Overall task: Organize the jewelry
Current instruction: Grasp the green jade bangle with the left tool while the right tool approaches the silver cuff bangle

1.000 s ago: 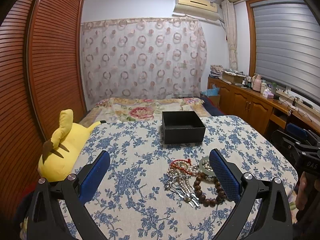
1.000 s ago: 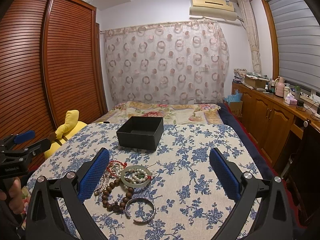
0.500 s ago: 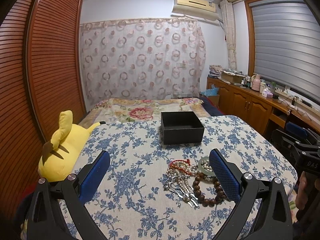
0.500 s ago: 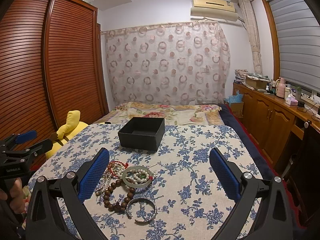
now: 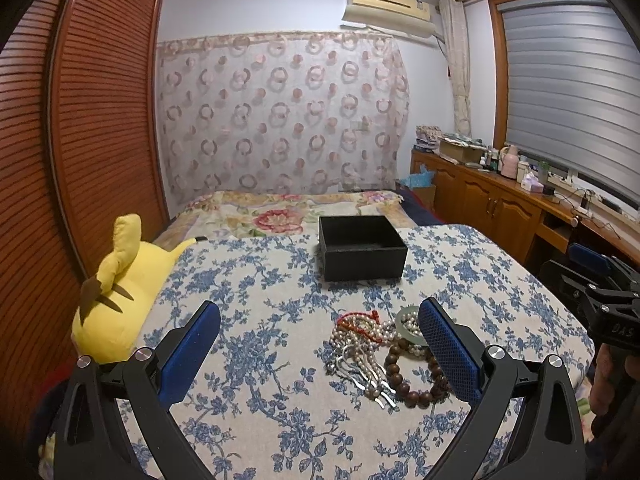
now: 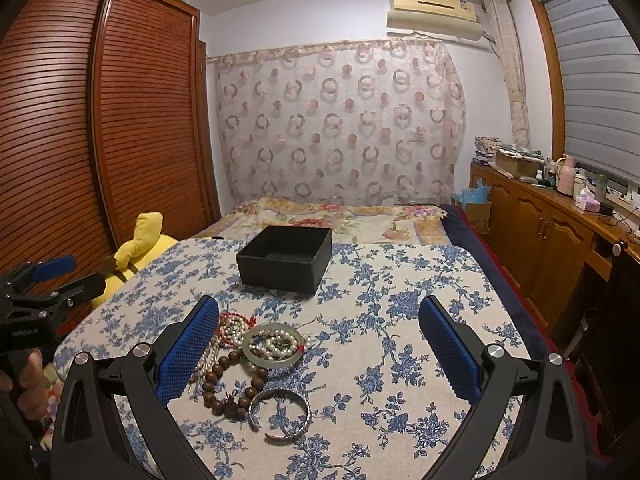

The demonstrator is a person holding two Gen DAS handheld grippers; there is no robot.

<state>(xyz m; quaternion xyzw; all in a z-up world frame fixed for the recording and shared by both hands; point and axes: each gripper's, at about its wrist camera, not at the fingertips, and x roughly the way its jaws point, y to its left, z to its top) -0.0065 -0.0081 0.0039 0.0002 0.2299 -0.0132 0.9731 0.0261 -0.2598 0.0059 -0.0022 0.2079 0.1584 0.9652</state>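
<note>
Jewelry pile (image 6: 256, 356) lies just beside right tool's (image 6: 324, 344) left finger.

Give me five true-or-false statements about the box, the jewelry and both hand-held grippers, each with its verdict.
1. The black box is open on top. True.
2. The jewelry lies inside the box. False: it lies on the cloth, nearer than the box.
3. The left hand-held gripper is shut on beads. False: it is open and holds nothing.
4. The right hand-held gripper is open. True.
5. A yellow plush lies beside the table. True.
</note>
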